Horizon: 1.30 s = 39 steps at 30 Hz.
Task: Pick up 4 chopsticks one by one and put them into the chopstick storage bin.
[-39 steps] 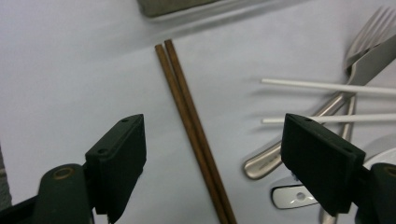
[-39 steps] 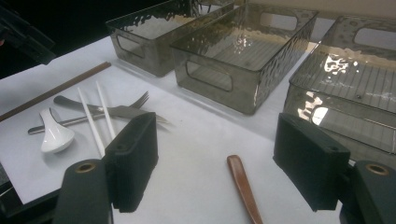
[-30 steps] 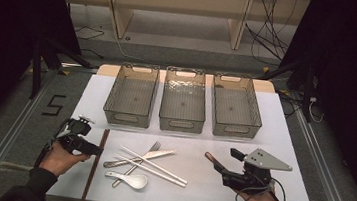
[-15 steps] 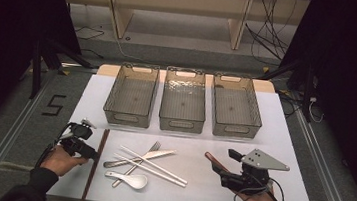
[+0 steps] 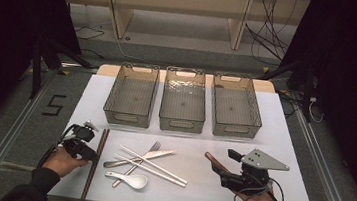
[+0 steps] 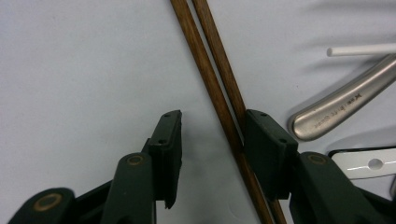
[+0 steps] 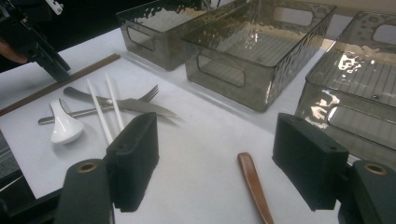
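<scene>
Behind the cutlery, three bare smoked bins [image 5: 183, 106]; left claw [image 6: 212, 140] closing around brown chopsticks [image 6: 219, 93], right claw [image 7: 224, 168] apart.

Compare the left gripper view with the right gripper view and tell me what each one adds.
Left gripper view: the left hand-held gripper, jaws just closing around the brown chopsticks, not yet clamped, and engraving on a steel handle.

Right gripper view: the right hand-held gripper, open over a brown wooden handle, three clear bins, fork and knife.

Both: brown chopsticks, white chopsticks, white spoon, white tabletop.
</scene>
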Tool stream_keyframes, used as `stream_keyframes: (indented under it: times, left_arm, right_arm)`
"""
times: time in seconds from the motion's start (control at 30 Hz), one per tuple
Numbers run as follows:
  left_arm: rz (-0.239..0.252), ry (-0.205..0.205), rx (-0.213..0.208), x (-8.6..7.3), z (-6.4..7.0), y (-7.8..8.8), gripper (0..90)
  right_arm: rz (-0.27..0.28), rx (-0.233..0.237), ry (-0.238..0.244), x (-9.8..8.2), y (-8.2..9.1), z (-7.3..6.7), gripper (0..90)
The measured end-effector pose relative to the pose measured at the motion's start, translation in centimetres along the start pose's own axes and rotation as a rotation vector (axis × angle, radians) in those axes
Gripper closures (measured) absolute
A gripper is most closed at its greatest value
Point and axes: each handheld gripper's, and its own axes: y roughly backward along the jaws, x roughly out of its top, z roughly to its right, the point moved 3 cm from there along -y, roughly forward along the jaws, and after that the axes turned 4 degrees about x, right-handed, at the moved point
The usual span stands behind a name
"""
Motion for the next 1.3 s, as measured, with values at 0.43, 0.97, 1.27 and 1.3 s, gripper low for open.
stream_keyframes:
  times: [0.43, 0.97, 1.27, 1.3]
  left_arm:
    - [-0.015, -0.014, -0.019, -0.2, 0.3, -0.1, 62.3]
    - [-0.023, -0.056, 0.009, -0.4, 0.8, -0.2, 66.9]
    - [-0.022, -0.068, -0.007, -0.4, 0.6, -0.1, 79.3]
    - [-0.022, -0.062, -0.011, -0.4, 0.5, -0.1, 81.2]
  right_arm:
    - [-0.004, 0.000, -0.002, 0.0, 0.0, 0.0, 32.3]
    - [-0.007, 0.001, 0.002, 0.0, -0.1, 0.0, 32.5]
    - [-0.010, -0.009, 0.023, 0.0, -0.1, -0.2, 32.8]
    - [-0.011, -0.010, 0.024, 0.0, -0.1, -0.1, 32.8]
